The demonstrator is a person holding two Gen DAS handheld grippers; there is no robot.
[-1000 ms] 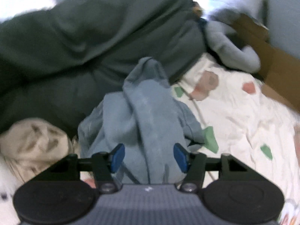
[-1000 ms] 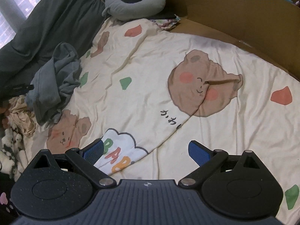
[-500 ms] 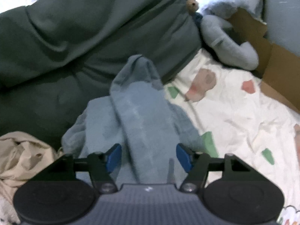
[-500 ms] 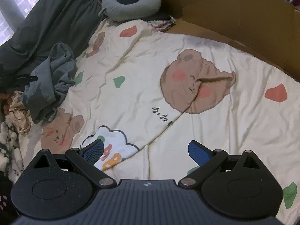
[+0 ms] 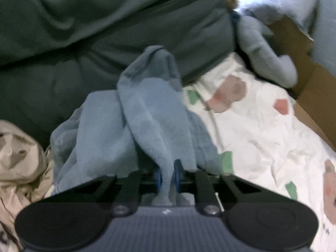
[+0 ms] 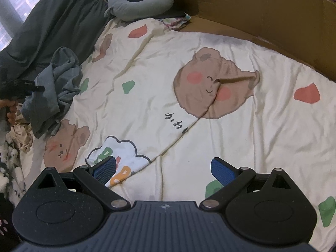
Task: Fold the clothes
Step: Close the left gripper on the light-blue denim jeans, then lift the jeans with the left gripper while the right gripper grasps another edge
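Left wrist view: the left gripper (image 5: 168, 177) is pinching a ridge of the crumpled blue garment (image 5: 147, 121) between its blue pads, the cloth rising in a fold straight ahead. That garment is lying at the left edge of the bear-print bedsheet (image 6: 210, 136), pressed against the dark grey duvet (image 5: 94, 31) and beside a beige cloth (image 5: 19, 157). In the right wrist view, the right gripper (image 6: 163, 169) is hovering over the sheet with its fingers spread wide and nothing between them. A broad stretch of bare sheet is lying open between the garment (image 6: 54, 88) and the cardboard wall (image 6: 252, 10) bordering the far side; a grey neck pillow (image 6: 140, 4) is sitting at the top corner
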